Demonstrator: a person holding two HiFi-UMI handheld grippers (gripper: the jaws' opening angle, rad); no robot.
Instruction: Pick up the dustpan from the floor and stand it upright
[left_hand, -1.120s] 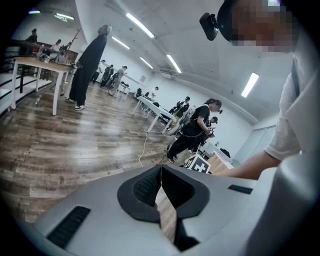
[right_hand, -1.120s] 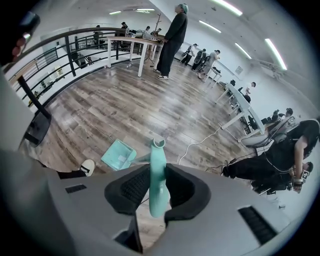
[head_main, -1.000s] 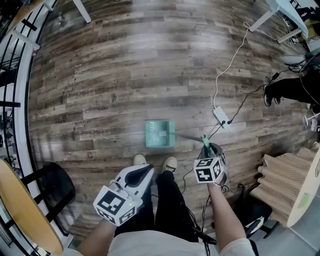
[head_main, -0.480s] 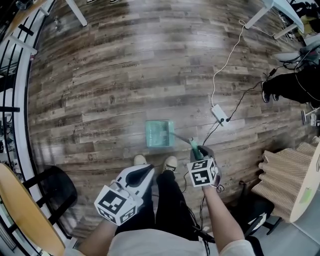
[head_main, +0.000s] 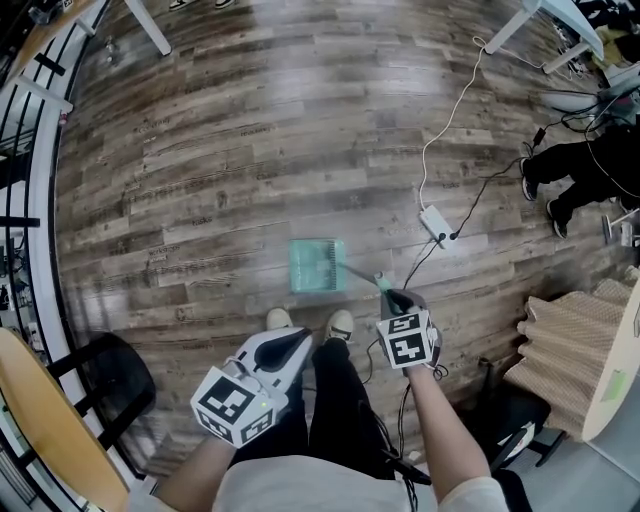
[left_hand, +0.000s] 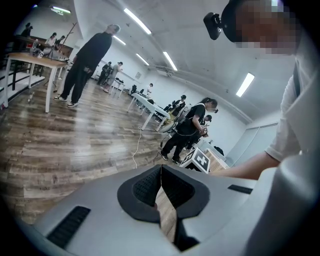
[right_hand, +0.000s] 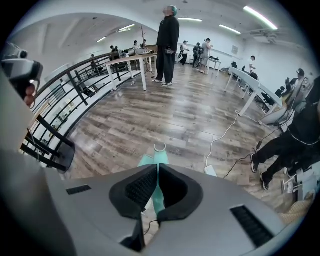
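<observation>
Right now my right claw (head_main: 392, 296) is closing its jaws on the teal handle (right_hand: 158, 197) of the dustpan (head_main: 318, 266), and the right gripper view is showing that handle running straight through the narrow gap between the two black pads. The pan itself is lying on the wooden floor (head_main: 250, 150), just ahead of my shoes (head_main: 340, 325) and well away from the railed edge at the left. Its thin shaft is slanting from the pan's right side back toward my right claw. I am pointing that claw steeply downward, with its marker cube facing up at my head.

My left claw (head_main: 300, 340) is hanging beside my left leg with nothing in it. In its own view its jaws are pressing together at the tips (left_hand: 161, 172), with only floorboards showing below them.

A white cable with a small power block (head_main: 437, 225) is trailing across the floor to the right of the dustpan, near it but not touching. A black chair (head_main: 105, 375) is standing by the floor's left edge.
</observation>
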